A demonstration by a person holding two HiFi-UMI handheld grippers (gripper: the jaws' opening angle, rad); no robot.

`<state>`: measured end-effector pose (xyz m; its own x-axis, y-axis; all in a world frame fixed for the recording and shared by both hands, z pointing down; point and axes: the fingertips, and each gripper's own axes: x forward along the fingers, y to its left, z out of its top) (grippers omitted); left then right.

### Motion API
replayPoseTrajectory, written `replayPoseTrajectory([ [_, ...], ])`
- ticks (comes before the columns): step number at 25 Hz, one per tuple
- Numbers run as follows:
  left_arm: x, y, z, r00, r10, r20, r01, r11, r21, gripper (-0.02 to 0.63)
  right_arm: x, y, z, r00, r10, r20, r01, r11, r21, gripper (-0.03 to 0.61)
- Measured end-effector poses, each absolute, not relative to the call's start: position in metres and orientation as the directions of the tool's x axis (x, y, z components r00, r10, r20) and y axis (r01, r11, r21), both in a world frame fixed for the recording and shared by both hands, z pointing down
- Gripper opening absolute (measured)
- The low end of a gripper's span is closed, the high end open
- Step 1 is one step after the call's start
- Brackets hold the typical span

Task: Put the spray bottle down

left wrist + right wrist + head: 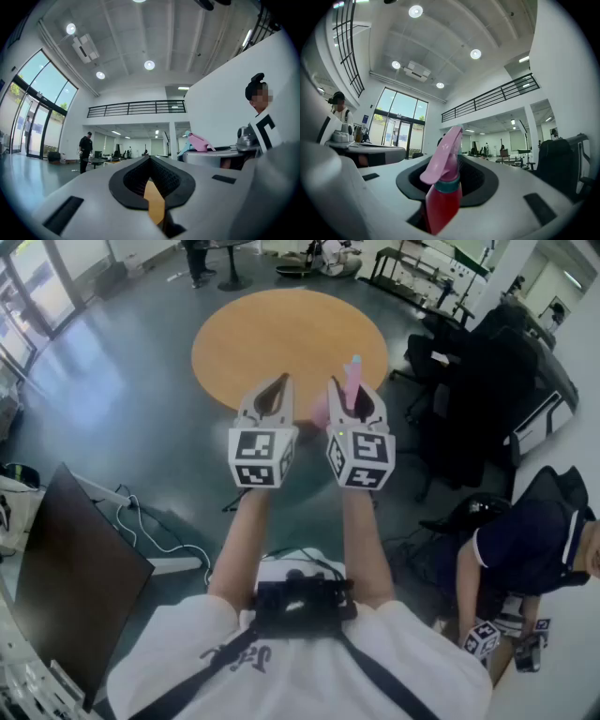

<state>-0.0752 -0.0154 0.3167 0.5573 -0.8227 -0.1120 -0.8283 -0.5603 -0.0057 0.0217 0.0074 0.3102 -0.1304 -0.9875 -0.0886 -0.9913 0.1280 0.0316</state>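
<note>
A spray bottle (442, 199) with a red body and a pink trigger head stands upright between the jaws of my right gripper (457, 164), which is shut on it. In the head view its pink head (352, 381) sticks up out of the right gripper (354, 397), above the near edge of a round orange table (281, 338). My left gripper (272, 397) hangs beside it at the same height, jaws together and nothing in them. From the left gripper (151, 161) view the bottle's pink head (199, 142) shows to the right.
Black office chairs (478, 381) stand right of the table. A person (525, 549) sits low at the right with another marker cube. A dark board (66, 577) and loose cables (141, 521) lie on the grey floor at the left. Someone (86, 150) stands far off.
</note>
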Motion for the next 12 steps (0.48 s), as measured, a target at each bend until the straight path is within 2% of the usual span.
replayPoseTrajectory([
  [12, -0.124, -0.012, 0.326, 0.598, -0.794, -0.109, -0.8, -0.6, -0.012, 0.005, -0.034, 0.007, 0.328, -0.114, -0.989, -0.092, -0.993, 0.117, -0.028, 0.141],
])
